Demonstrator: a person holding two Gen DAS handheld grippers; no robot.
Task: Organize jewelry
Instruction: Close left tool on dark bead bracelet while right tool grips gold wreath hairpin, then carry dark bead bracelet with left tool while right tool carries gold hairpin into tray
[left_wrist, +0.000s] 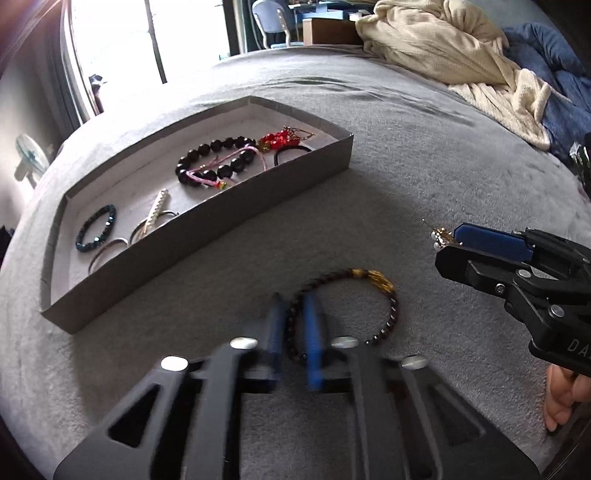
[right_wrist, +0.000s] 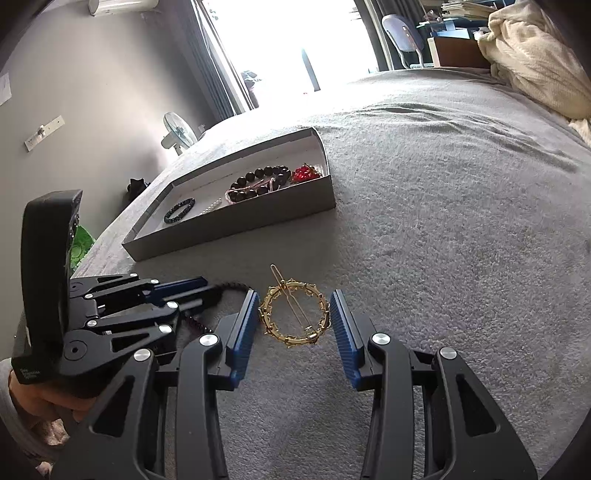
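- The left gripper (left_wrist: 293, 325) is closed on the dark beaded bracelet (left_wrist: 384, 314), its blue pads pinching the near-left arc of the loop, on the side facing the grey tray (left_wrist: 221, 229). The rest of the loop lies flat on the grey blanket (left_wrist: 406, 166), its gold beads on the arc farthest from the pads.
- The right gripper (right_wrist: 293, 328) stands about half open, with the gold ring brooch (right_wrist: 294, 316) between its fingers. The brooch lies on the blanket on the near side of the tray. Whether the pads touch its rim cannot be told.
- The bracelet lies near the tray's front wall; the brooch lies beside the bracelet, on the side away from the tray.
- The left wrist view alone shows the pinch on the bracelet and its whole loop. It also looks well into the tray: a black bead bracelet (left_wrist: 218, 158) with a pink cord, a red beaded piece (left_wrist: 277, 142), a teal bracelet (left_wrist: 96, 229) and silver rings.
- In that view, of the brooch only a few beads and a pin tip show at the right gripper's fingertips.
- The right wrist view alone shows the brooch whole, a spiked gold circle with a pin across it. There the left gripper's body hides most of the bracelet.
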